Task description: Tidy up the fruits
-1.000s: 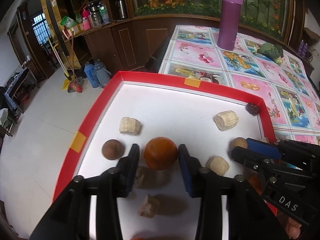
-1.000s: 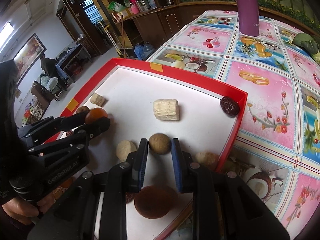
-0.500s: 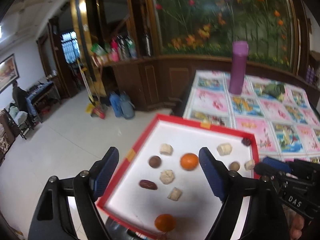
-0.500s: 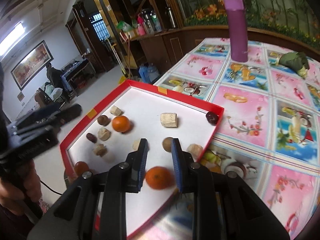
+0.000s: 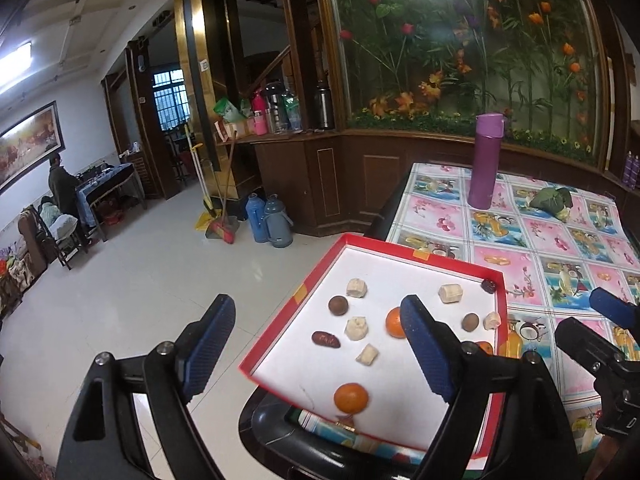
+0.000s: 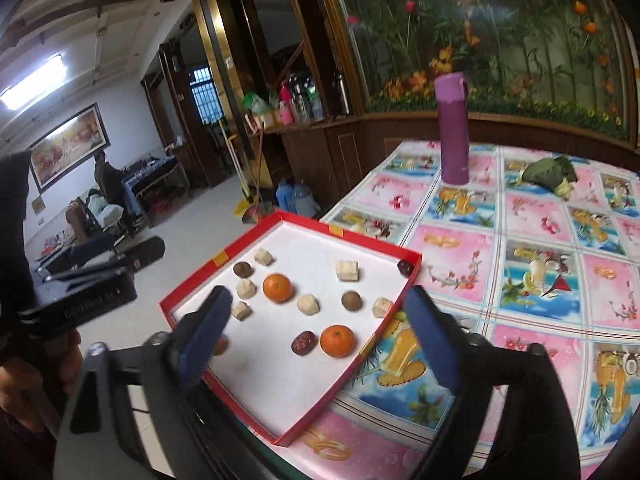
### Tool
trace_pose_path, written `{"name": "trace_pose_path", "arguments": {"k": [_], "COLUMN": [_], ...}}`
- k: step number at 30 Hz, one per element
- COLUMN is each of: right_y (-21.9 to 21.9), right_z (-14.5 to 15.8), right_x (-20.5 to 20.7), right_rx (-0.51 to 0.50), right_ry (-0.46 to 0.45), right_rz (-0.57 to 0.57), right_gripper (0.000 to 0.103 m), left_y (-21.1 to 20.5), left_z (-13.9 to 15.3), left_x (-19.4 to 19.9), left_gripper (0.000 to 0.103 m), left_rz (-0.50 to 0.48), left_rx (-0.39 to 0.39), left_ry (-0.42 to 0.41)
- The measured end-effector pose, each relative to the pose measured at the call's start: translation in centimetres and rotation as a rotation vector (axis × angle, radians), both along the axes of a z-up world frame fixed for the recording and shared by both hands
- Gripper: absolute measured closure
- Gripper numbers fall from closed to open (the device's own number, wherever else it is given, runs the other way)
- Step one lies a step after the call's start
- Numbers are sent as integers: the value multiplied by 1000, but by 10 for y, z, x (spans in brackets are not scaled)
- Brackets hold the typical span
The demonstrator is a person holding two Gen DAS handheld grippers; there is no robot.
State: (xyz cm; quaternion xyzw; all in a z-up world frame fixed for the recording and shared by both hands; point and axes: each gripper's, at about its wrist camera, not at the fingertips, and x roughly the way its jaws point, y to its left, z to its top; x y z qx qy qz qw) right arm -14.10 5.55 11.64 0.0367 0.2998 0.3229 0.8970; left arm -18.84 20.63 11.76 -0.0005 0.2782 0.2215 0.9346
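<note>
A red tray (image 5: 440, 258) with a white floor sits on the table corner. It holds oranges (image 5: 351, 398) (image 6: 337, 341), dark dates (image 5: 326, 339) (image 6: 303, 343), brown round fruits (image 5: 338, 305) (image 6: 351, 300) and several pale chunks (image 5: 356, 328), all lying loose. My left gripper (image 5: 316, 302) hangs above and in front of the tray, its jaws opening wide with nothing between them. My right gripper (image 6: 318, 294) hovers over the tray's near side, its jaws also opening and holding nothing. A third orange (image 6: 220, 346) shows partly behind its left finger.
The table wears a pink picture-patterned cloth (image 6: 540, 280). A purple flask (image 5: 486, 162) and a green leafy bundle (image 5: 550, 200) stand at the back. A black chair back (image 5: 264, 424) lies under the tray's near corner. A person (image 5: 60, 184) stands far left across the tiled floor.
Both grippers pulled back and up from the tray. The left jaws spread away from the orange they flanked; the right jaws went from nearly shut around a brown fruit to wide.
</note>
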Motion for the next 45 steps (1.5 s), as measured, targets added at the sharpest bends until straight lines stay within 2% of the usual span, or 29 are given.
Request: {"name": "trace_pose_path", "arguments": {"k": [13,22,28,32,40,45], "right_y": [1,14,18,23,33,38], "right_z": [6,-1,-6,-8,-11,-14], "right_x": [-12,-12,-10,-10,-9,-8], "right_rx": [8,-19,-20,-33,-57,-72], "right_ry": [-53,-42,-25,-24,-36,-36], "right_rz": [-61,-35,-28,-18,-3,3], "right_gripper": [8,7,7,7,7,7], "left_y": [9,14,21,25,29,35], "left_z": [6,9,10,10,6,5], "left_x": [-17,-21,-19,-18,-16,-18], "left_gripper": [18,18,18,18,18,18], "left_rz": [34,52,55,74,112,129], "left_rx": [10,19,-9,-19,15,-4], "left_ry": [-22,-42,-44,-35,-14,-9]}}
